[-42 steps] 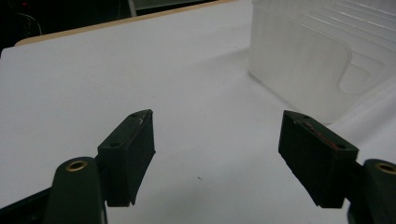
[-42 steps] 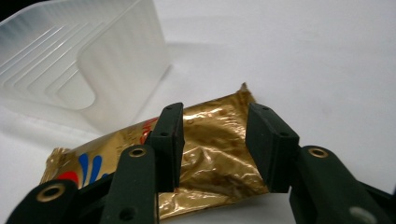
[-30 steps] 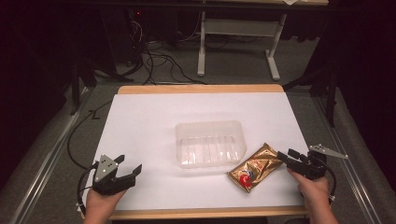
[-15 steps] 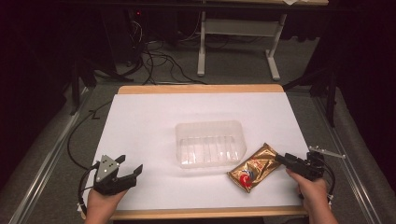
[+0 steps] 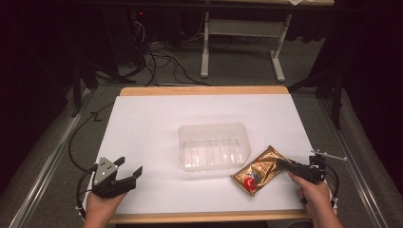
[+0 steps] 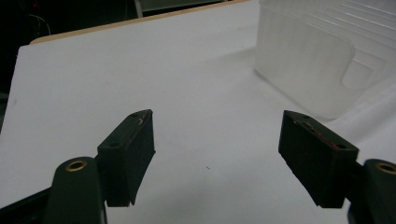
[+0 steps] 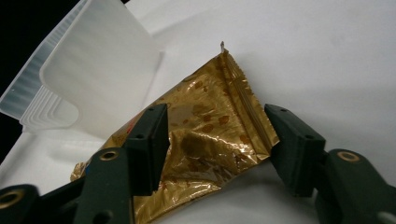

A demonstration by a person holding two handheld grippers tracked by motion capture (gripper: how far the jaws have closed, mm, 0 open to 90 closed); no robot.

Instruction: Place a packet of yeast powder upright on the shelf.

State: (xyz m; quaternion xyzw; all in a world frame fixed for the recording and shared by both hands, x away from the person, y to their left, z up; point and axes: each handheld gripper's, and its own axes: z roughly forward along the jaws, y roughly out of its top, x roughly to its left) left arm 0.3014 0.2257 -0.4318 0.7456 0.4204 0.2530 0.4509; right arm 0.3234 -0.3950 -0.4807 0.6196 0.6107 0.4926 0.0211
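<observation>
At the near edge of the bench (image 5: 157,118), the person's left hand (image 5: 97,209) holds the left tongs (image 5: 129,167) low over the white surface, near the front left corner; their jaws stand spread wide with nothing between them, and the left gripper view shows bare white bench in the gap. On the other side, the right hand (image 5: 313,194) holds the right tongs (image 5: 281,164) at the near right part of the bench, pointing left toward the gold snack packet (image 5: 256,171). In the right gripper view the right tongs (image 7: 215,140) are spread, one jaw on each side of the crinkled end of the gold snack packet (image 7: 210,126); the foil lies between the jaws, and whether either jaw already touches it cannot be told. The packet lies flat on the bench at a slant, its red-marked end toward the near edge and its other end at the tongs. Just beyond it, toward the middle of the bench, sits the clear plastic tray (image 5: 214,145), open side up, with its near right corner close beside the packet. Farther off, past the wooden far edge of the bench, cables (image 5: 157,57) lie on the grey floor beside a white table frame (image 5: 242,38).
</observation>
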